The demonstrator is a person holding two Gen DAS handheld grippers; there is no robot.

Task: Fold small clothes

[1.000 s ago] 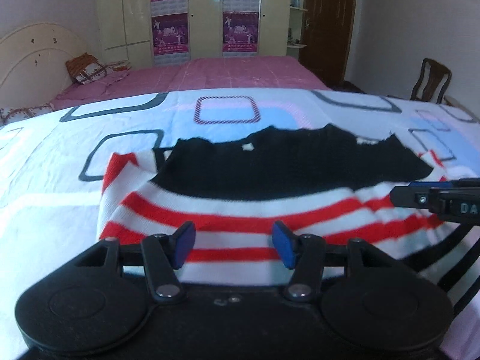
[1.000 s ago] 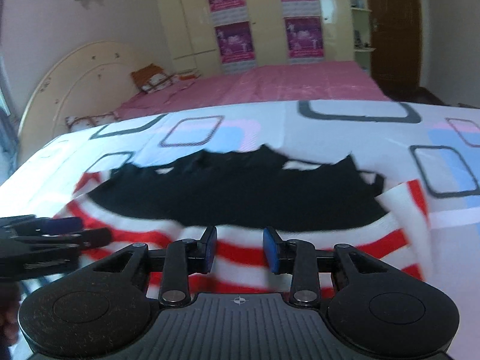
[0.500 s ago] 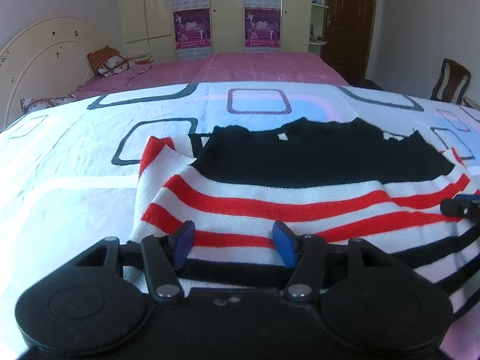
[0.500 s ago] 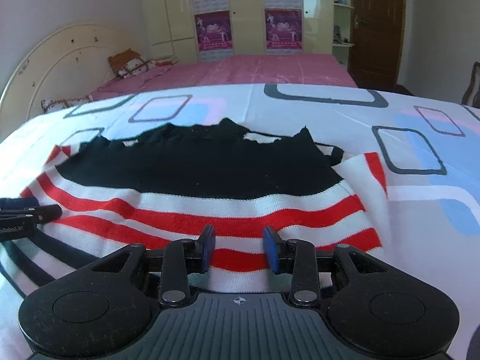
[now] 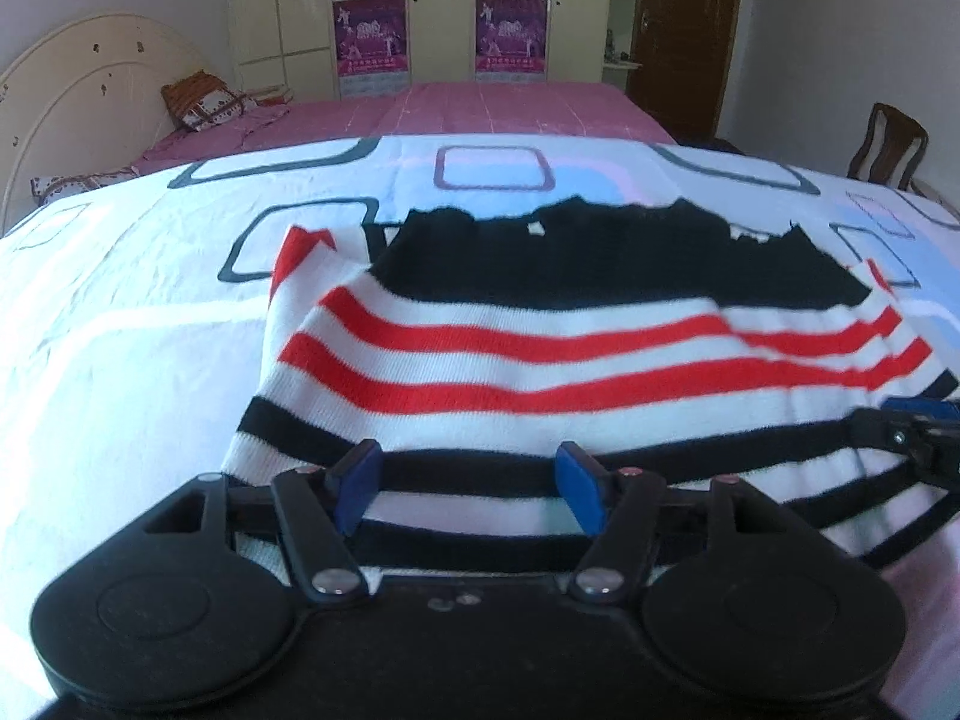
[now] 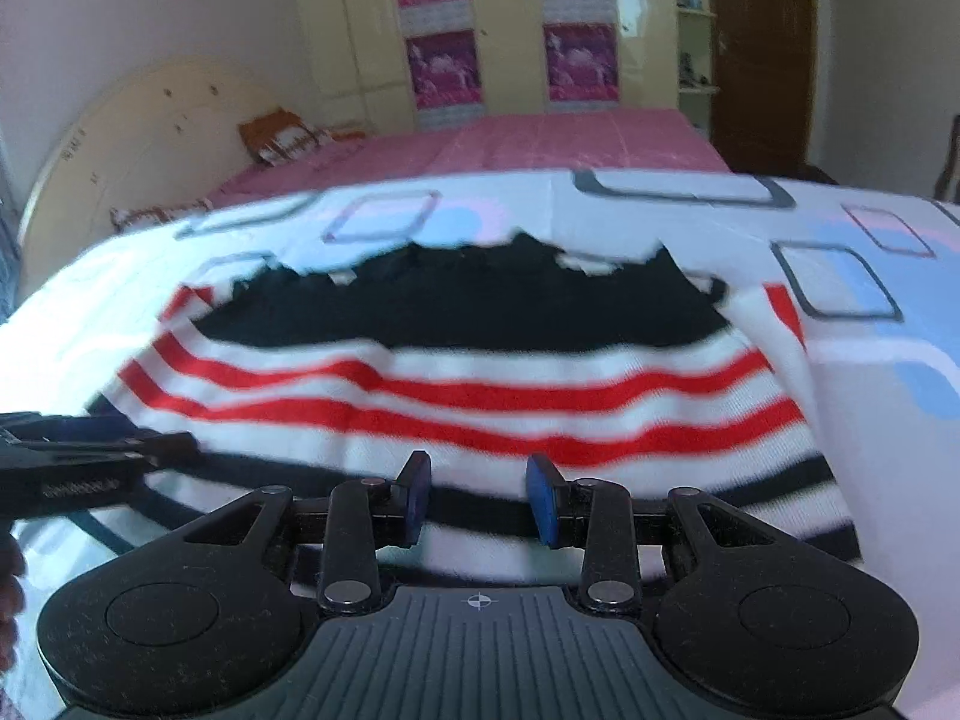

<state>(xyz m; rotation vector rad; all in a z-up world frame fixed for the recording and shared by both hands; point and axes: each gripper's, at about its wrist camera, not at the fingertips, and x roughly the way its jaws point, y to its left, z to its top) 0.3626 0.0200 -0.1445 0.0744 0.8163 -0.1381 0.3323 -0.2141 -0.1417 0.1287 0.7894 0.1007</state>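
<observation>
Pulled back toward the near edge over the last second: more black-and-white banding now showing at the near end of the striped sweater (image 5: pixel 540 372), where only red stripes met the pads before. Left gripper (image 5: pixel 468 489) spread wide, pads apart over the near hem, nothing pinched between them. Sweater lying flat on the patterned bed sheet (image 5: pixel 120 360), black yoke at the far end, a sleeve tucked in at the left and another at the right. Right gripper (image 6: pixel 477 501) likewise parted over the near hem, holding nothing. Probably sleeves already in and both tools lining up on the hem for the lengthwise fold; hem not yet grasped. Count, left to right: one headboard (image 5: pixel 66 96), one sweater, two grippers, four purple posters (image 5: pixel 369 30) on the wardrobe, one chair (image 5: pixel 888 147) at far right.
</observation>
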